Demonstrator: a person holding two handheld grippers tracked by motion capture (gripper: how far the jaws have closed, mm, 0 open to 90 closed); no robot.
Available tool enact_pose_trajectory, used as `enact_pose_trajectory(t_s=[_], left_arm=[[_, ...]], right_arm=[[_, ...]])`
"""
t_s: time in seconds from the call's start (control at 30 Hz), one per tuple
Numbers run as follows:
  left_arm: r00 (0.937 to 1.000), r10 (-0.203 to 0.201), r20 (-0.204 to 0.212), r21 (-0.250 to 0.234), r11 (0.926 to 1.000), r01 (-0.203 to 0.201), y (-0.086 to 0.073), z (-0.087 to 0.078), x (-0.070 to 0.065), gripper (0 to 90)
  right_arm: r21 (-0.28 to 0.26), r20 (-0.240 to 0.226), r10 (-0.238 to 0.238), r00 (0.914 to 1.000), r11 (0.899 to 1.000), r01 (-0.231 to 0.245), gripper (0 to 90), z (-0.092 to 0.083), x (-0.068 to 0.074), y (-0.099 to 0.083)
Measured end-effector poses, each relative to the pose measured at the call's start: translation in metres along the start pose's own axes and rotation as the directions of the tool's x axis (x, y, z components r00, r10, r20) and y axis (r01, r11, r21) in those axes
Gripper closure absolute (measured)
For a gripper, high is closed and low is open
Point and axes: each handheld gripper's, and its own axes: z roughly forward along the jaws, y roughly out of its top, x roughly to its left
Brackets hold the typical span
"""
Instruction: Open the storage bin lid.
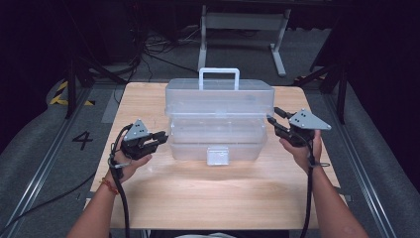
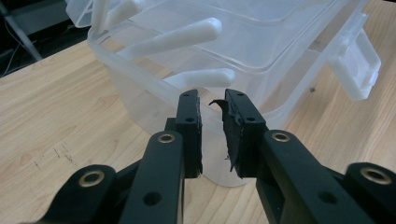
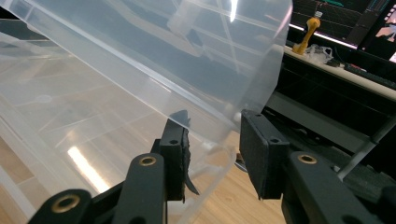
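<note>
Left gripper point(image 1: 159, 138), right gripper point(image 1: 275, 122): jaws narrowly spread, flanking clear storage box point(image 1: 218, 121) mid-frame on surface point(image 1: 198, 198). Pre-grasp step, judged; next needed closing on box ends.

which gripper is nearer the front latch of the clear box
Left. The left gripper sits low at the clear box's left end, level with the front latch; the right gripper is higher, at the right lid edge.

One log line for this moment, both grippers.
left gripper: open, at clear box left end | right gripper: open, at lid's right edge
</note>
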Motion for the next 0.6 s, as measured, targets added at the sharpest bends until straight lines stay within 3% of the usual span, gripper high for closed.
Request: enact_pose_trajectory(t_s=[0.6], left_arm=[[1.0, -0.008, 0.001, 0.0, 1.0, 0.008, 0.0, 0.001, 0.001, 74.6]], right_arm=[[-0.019, 0.046, 0.007, 0.9989, 1.0, -0.007, 65.8, 0.008, -0.004, 0.012]])
